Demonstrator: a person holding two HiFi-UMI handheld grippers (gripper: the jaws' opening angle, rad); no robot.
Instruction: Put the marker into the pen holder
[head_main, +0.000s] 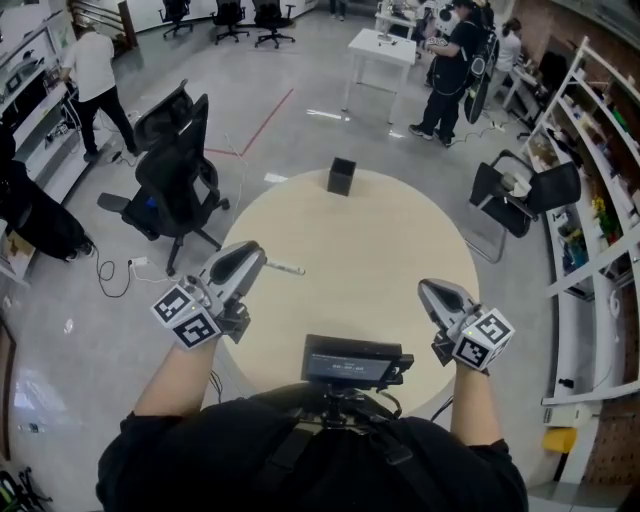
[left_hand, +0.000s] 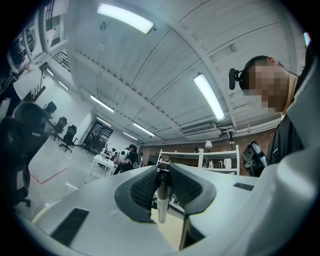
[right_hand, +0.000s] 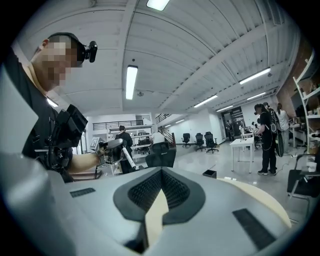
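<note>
The white marker (head_main: 284, 268) sticks out to the right from my left gripper (head_main: 252, 262), which is shut on it above the round table's (head_main: 380, 260) left edge. In the left gripper view the marker (left_hand: 161, 200) stands upright between the jaws of the left gripper (left_hand: 162, 172). The black pen holder (head_main: 341, 176) stands at the table's far edge, well beyond both grippers. My right gripper (head_main: 430, 289) hovers over the table's near right side, shut with nothing in it. The right gripper view shows the closed right gripper (right_hand: 161, 172), the pen holder (right_hand: 210, 173) and the left gripper (right_hand: 111, 148) with the marker (right_hand: 128, 159).
A black office chair (head_main: 175, 170) stands close to the table's left side and another chair (head_main: 520, 190) to the right. Shelving (head_main: 590, 200) lines the right wall. A white table (head_main: 385, 50) and several people are farther back. A chest-mounted device (head_main: 355, 362) overhangs the near edge.
</note>
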